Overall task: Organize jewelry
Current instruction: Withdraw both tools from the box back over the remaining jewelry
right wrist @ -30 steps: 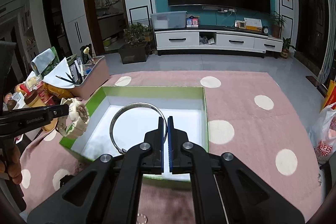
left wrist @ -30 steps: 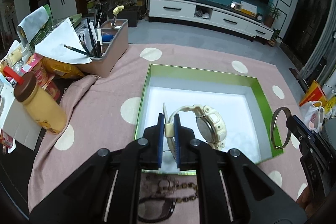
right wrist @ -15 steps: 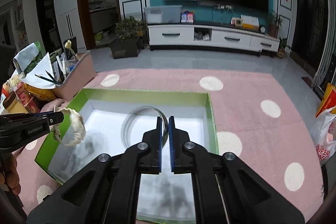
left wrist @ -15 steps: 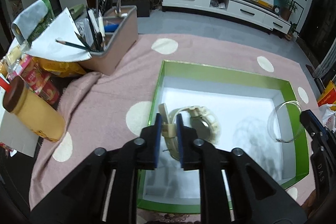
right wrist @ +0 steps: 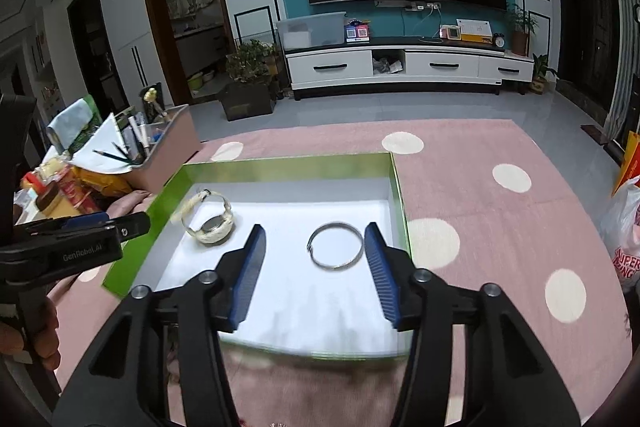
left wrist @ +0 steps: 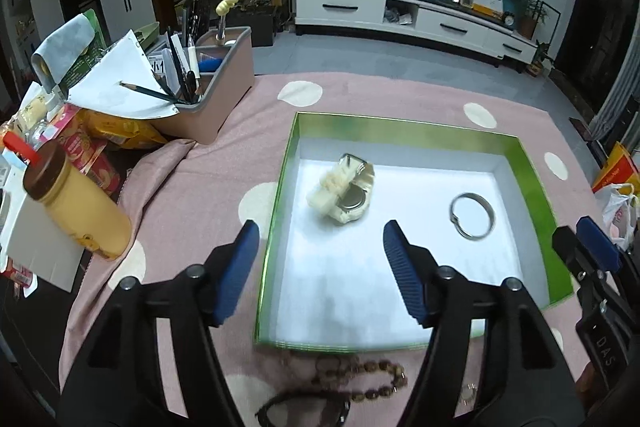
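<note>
A green box [left wrist: 404, 133] with a white floor lies on the pink dotted cloth. A cream watch [left wrist: 343, 189] lies in its left part and a silver bangle [left wrist: 472, 215] in its right part. Both also show in the right wrist view: the watch [right wrist: 210, 219] and the bangle [right wrist: 335, 245] in the box [right wrist: 280, 167]. My left gripper [left wrist: 320, 259] is open and empty above the box's near left side. My right gripper [right wrist: 316, 267] is open and empty just behind the bangle. A brown bead bracelet [left wrist: 360, 373] and dark glasses [left wrist: 304, 411] lie in front of the box.
A pink-grey organizer [left wrist: 208, 79] with pens and paper stands at the back left. A yellow bottle with a brown cap [left wrist: 76, 203] and snack packets [left wrist: 88, 147] sit at the left. Plastic bags [right wrist: 624, 227] hang off the right edge.
Both grippers have opened. The watch dropped from my left gripper and the bangle from my right gripper onto the box floor. Both grippers have pulled back and up.
</note>
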A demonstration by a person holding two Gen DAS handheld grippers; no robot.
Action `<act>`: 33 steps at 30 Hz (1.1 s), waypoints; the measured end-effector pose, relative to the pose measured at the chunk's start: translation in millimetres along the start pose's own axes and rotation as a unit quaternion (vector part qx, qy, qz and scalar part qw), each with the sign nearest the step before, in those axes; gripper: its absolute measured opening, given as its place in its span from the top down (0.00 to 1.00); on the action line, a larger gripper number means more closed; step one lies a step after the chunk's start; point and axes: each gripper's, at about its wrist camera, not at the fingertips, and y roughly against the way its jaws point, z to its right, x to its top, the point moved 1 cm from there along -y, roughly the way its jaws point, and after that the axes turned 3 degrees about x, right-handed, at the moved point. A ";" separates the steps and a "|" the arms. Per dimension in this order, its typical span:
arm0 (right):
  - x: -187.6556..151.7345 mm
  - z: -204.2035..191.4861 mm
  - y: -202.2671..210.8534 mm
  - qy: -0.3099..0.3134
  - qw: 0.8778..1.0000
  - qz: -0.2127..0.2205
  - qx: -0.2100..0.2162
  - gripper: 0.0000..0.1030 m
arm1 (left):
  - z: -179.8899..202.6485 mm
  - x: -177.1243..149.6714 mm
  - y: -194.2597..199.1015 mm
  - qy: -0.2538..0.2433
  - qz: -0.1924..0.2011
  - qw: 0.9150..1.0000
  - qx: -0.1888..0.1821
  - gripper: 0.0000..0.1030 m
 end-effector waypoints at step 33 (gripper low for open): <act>-107.4 -23.4 139.5 0.005 0.998 -0.054 0.030 0.11 | -12.1 -166.0 106.8 -0.050 -0.039 0.997 -0.039 0.02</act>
